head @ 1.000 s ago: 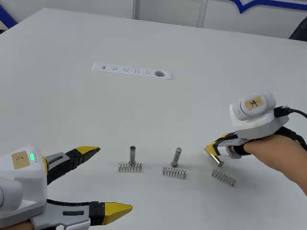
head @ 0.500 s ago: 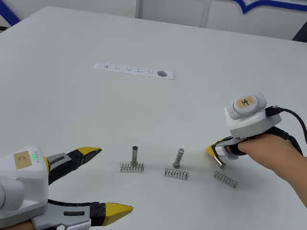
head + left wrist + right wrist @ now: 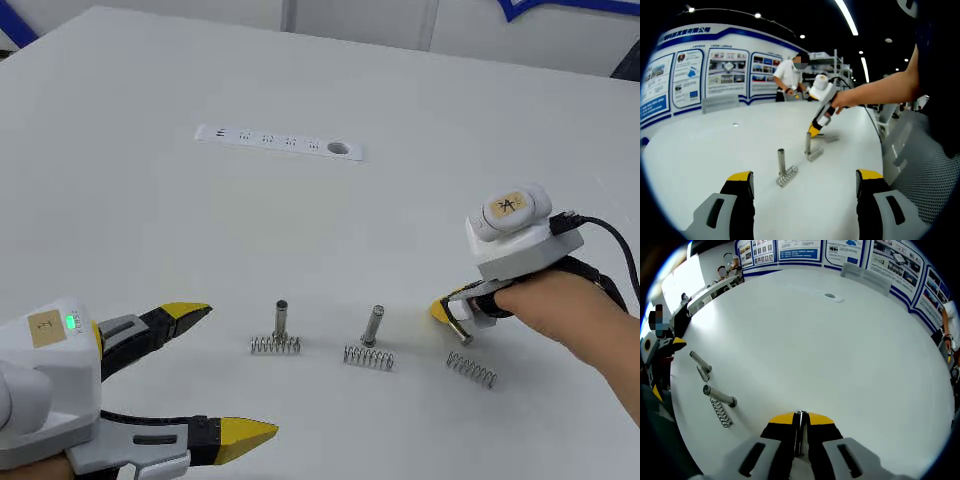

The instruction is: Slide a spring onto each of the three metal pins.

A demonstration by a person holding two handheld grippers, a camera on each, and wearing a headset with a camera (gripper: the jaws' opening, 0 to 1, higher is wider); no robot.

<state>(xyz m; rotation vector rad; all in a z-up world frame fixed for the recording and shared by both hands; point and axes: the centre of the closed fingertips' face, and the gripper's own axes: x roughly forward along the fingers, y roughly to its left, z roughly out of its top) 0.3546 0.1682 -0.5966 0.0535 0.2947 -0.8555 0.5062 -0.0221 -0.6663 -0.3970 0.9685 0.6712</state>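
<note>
Two metal pins stand upright on the white table, one on the left point(image 3: 281, 319) and one in the middle point(image 3: 373, 325). A coil spring lies flat at the foot of each point(image 3: 274, 345) point(image 3: 367, 357). A third spring point(image 3: 470, 369) lies further right. Just above it, my right gripper point(image 3: 452, 316) is shut on the third pin point(image 3: 461, 338), whose end pokes down toward the table. The left gripper point(image 3: 225, 372) stands wide open near the front left, nothing between its fingers. From the left gripper view both pins point(image 3: 781, 162) point(image 3: 808, 142) line up ahead.
A white power strip point(image 3: 278, 145) lies flat at the far middle of the table. A cable point(image 3: 610, 235) trails from the right gripper. People stand by benches in the background point(image 3: 790, 75). Open table surface surrounds the pins.
The right gripper has tipped slightly while keeping its hold on the pin just above the table. The left gripper and the upright pins have stayed put; the head camera shifted a little.
</note>
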